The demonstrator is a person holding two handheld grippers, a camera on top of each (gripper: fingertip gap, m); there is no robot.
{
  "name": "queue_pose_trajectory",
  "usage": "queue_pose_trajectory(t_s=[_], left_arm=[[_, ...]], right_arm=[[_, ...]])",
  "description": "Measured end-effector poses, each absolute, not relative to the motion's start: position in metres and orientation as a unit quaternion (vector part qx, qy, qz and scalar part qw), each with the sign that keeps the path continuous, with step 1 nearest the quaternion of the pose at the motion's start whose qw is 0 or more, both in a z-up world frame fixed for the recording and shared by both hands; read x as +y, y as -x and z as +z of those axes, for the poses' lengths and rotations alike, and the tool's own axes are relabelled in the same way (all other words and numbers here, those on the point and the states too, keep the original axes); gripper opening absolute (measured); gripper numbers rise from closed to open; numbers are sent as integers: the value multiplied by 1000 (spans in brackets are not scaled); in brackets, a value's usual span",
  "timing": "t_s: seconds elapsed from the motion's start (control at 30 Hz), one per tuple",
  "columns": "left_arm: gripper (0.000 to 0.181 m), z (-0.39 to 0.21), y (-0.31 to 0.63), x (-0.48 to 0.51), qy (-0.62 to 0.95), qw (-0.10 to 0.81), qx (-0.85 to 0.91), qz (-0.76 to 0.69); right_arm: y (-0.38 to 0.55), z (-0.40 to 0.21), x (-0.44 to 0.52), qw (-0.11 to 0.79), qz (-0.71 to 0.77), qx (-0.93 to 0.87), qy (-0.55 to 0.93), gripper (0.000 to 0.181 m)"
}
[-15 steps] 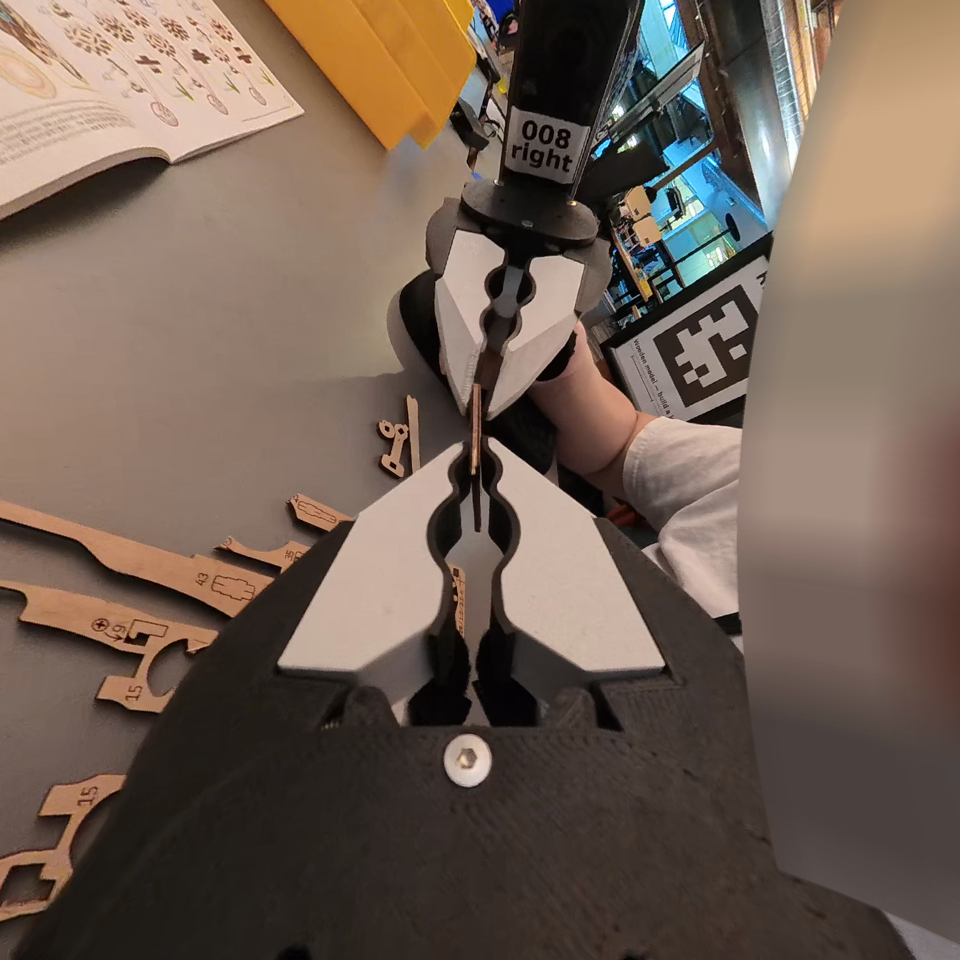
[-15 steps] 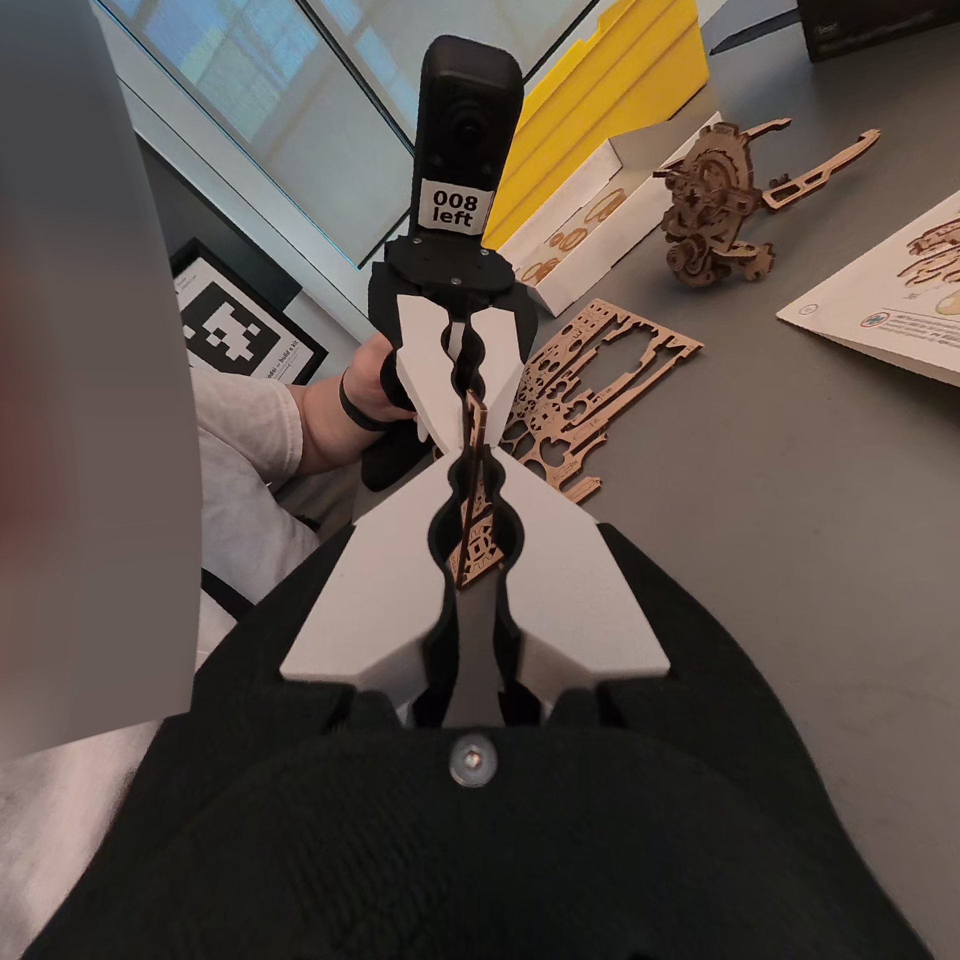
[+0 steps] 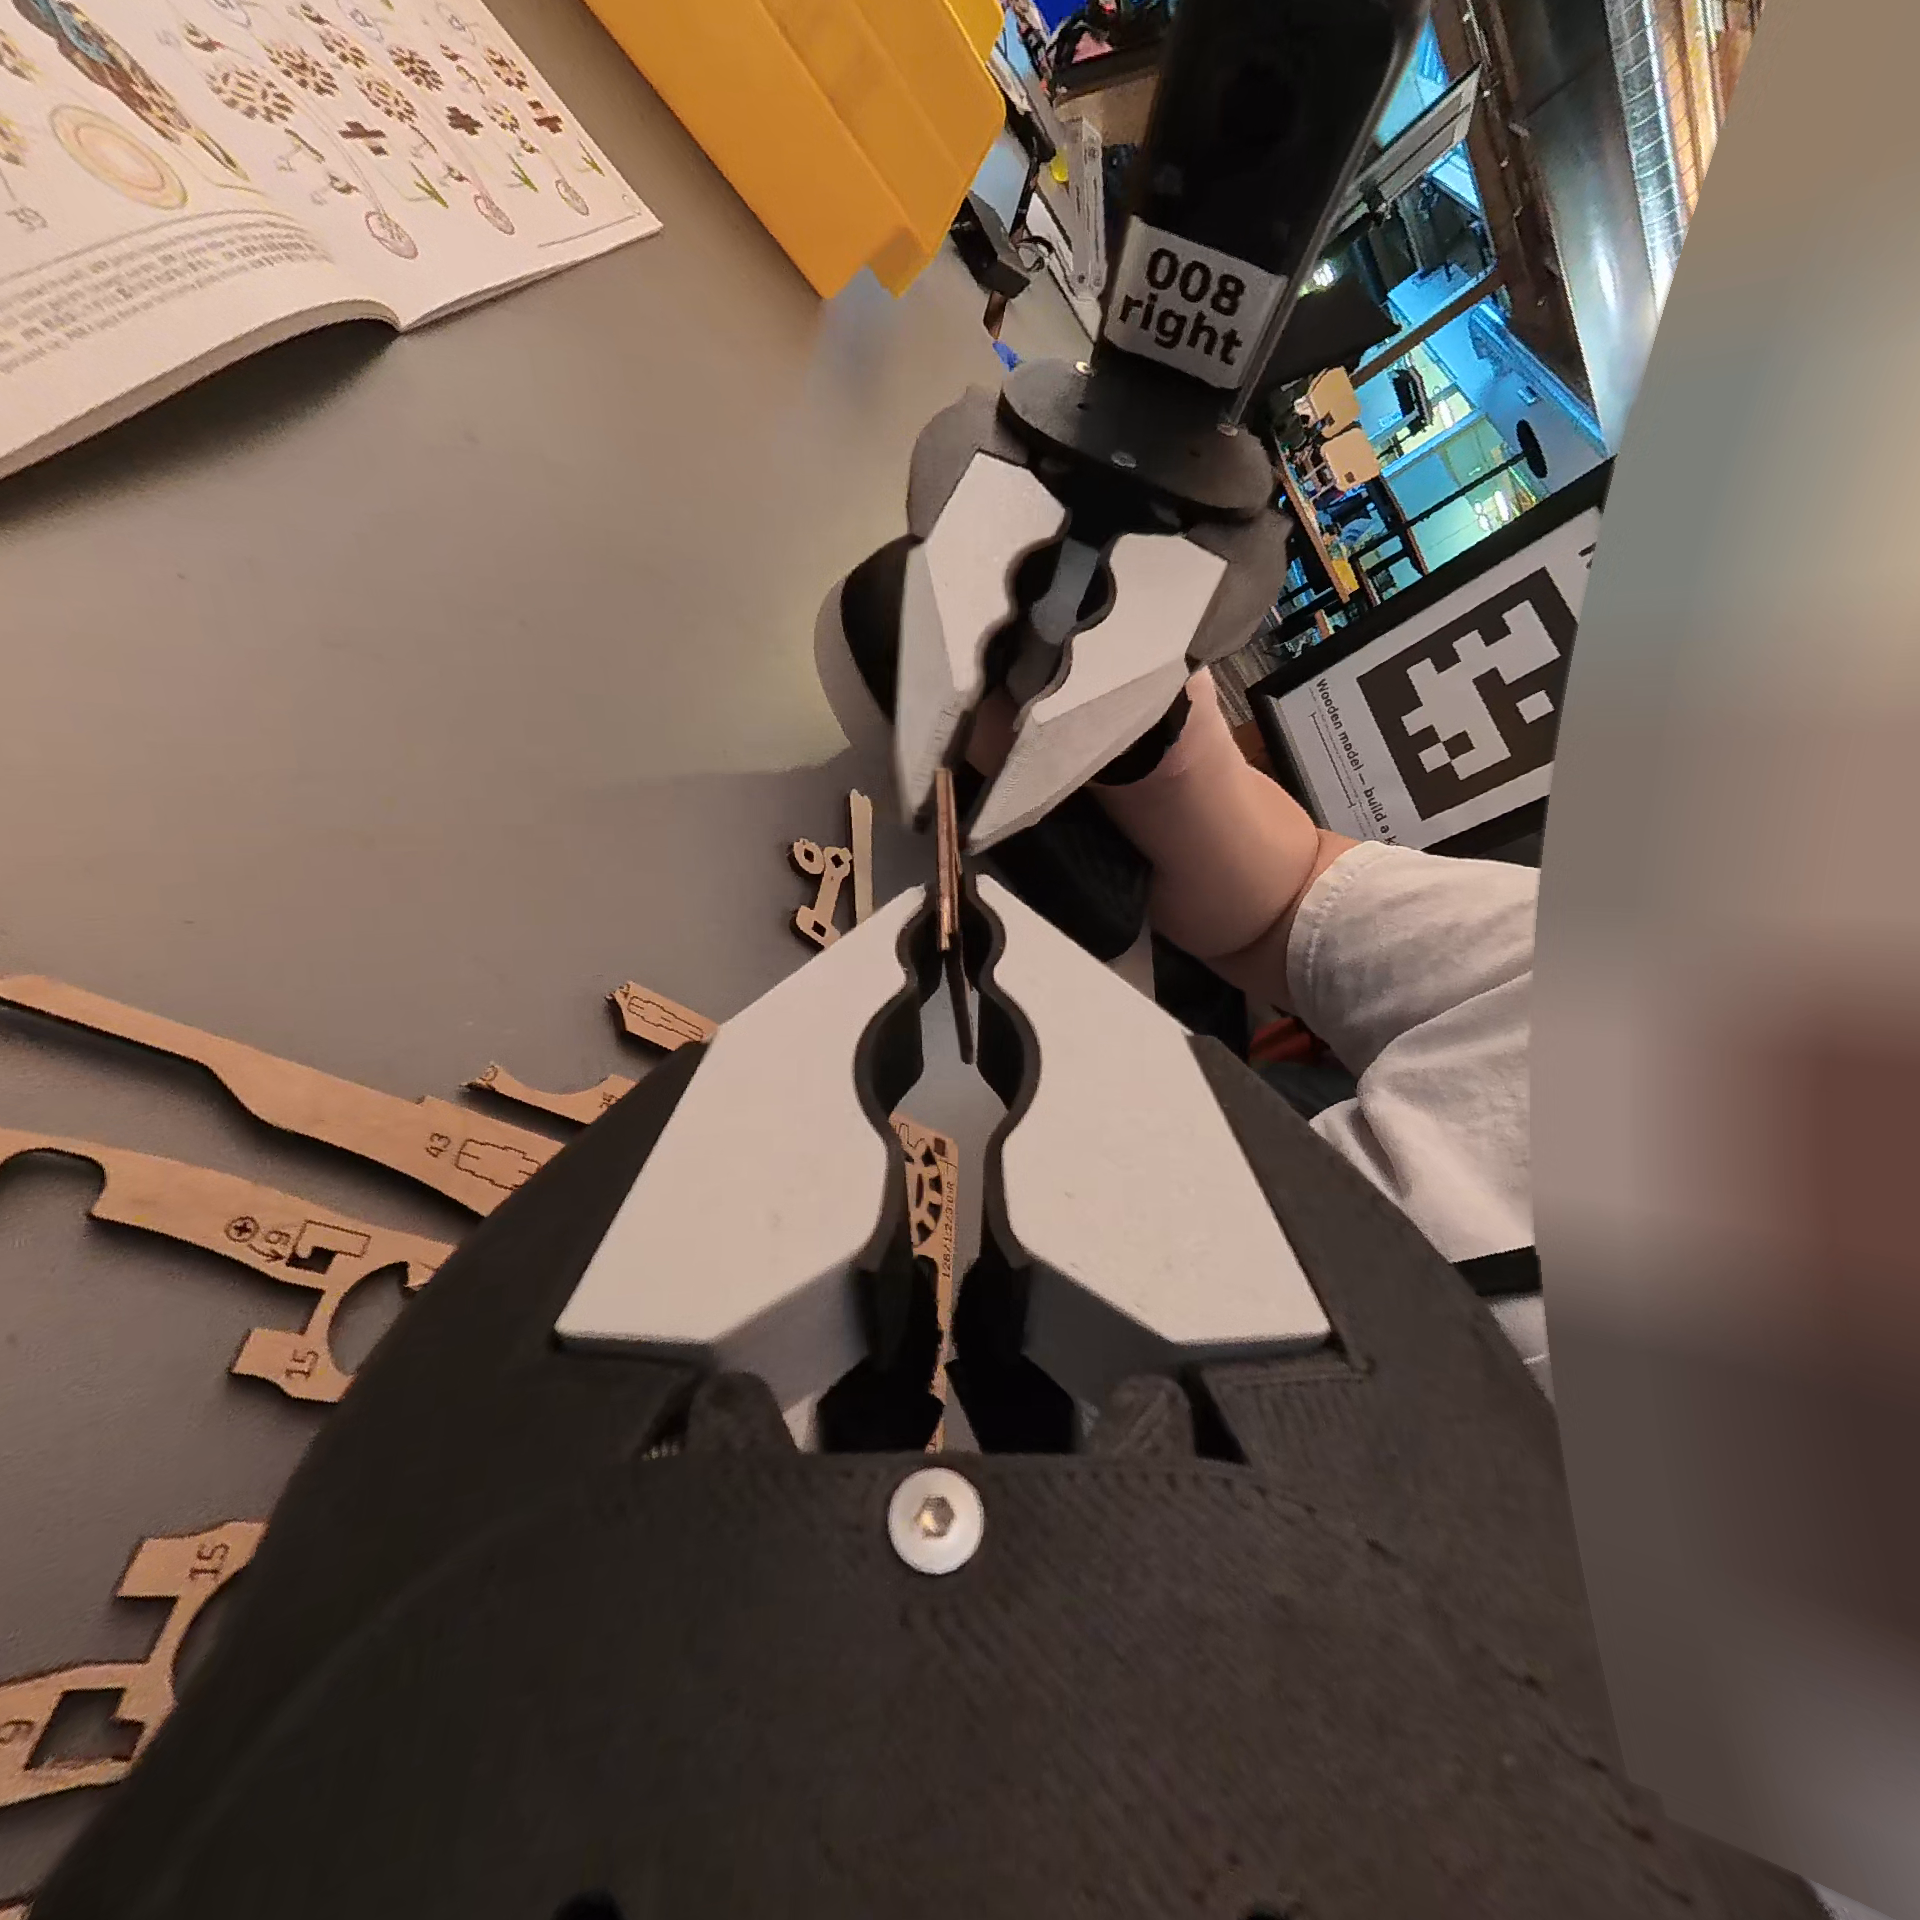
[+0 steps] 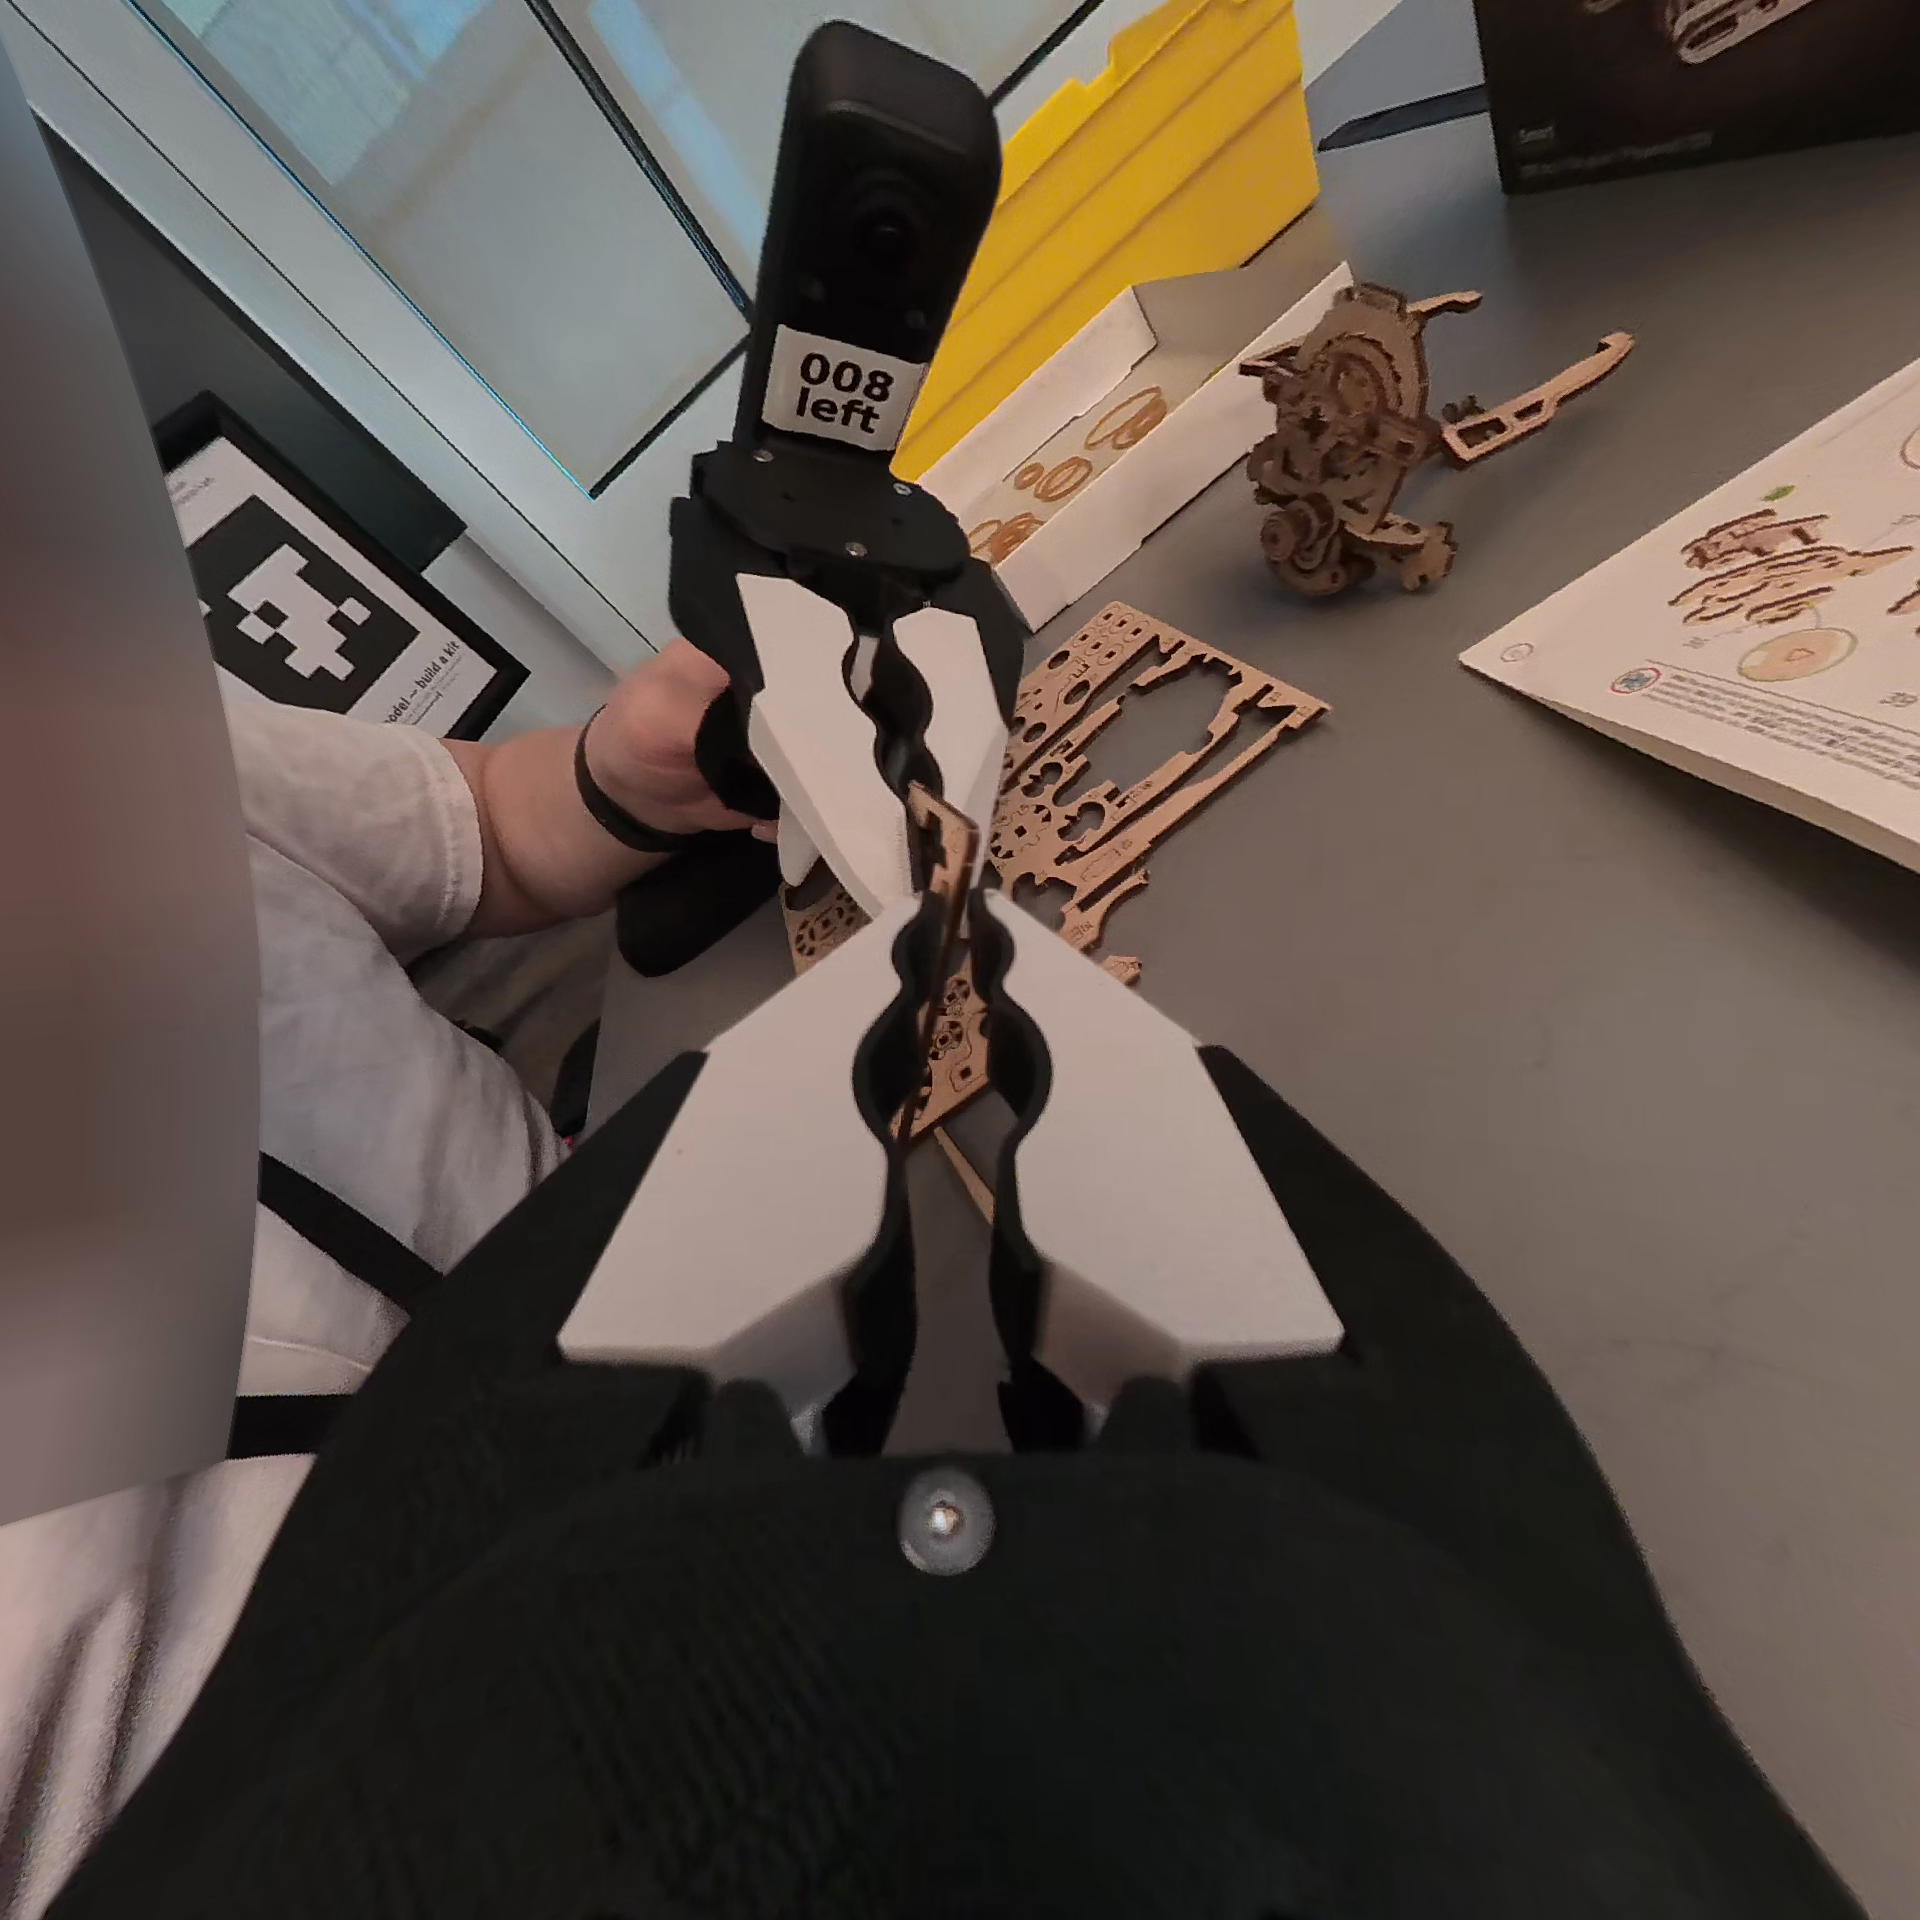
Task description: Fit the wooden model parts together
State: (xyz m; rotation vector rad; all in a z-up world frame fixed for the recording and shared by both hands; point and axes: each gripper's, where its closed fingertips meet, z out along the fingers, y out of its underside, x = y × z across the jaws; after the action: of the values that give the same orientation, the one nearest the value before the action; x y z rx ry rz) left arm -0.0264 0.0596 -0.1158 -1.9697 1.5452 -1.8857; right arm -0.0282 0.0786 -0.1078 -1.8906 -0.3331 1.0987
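— Item one, the claws?

— My left claw (image 3: 948, 914) is clenched on a thin wooden piece (image 3: 943, 883), seen edge-on. My right claw (image 4: 951, 904) is clamped on a flat fretted wooden piece (image 4: 940, 914). The two claws meet tip to tip above the worktop (image 3: 416, 675), and the pieces touch at the tips; whether they are slotted together I cannot tell.

— Item two, loose stock?

— In the left claw's view, cut-out wooden strips (image 3: 260, 1101) lie along the worktop's left edge, with a small wooden link (image 3: 821, 883) just beside the tips. In the right claw's view, a punched wooden sheet (image 4: 1132, 748) lies flat beyond the claws.

— Item three, the rest?

— A part-built wooden model (image 4: 1340, 457) stands upright beside a white tray (image 4: 1132, 416), with a yellow bin (image 4: 1143, 187) behind it. An open booklet (image 4: 1766, 623) lies at the right edge.
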Motion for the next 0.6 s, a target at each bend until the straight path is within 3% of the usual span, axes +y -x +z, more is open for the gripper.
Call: queue_pose_trajectory(t_s=[0.6], left_arm=[[0, -124, 26, 59, 645, 31, 509, -569]], right_arm=[[29, -116, 81, 444, 411, -134, 785, 1]])
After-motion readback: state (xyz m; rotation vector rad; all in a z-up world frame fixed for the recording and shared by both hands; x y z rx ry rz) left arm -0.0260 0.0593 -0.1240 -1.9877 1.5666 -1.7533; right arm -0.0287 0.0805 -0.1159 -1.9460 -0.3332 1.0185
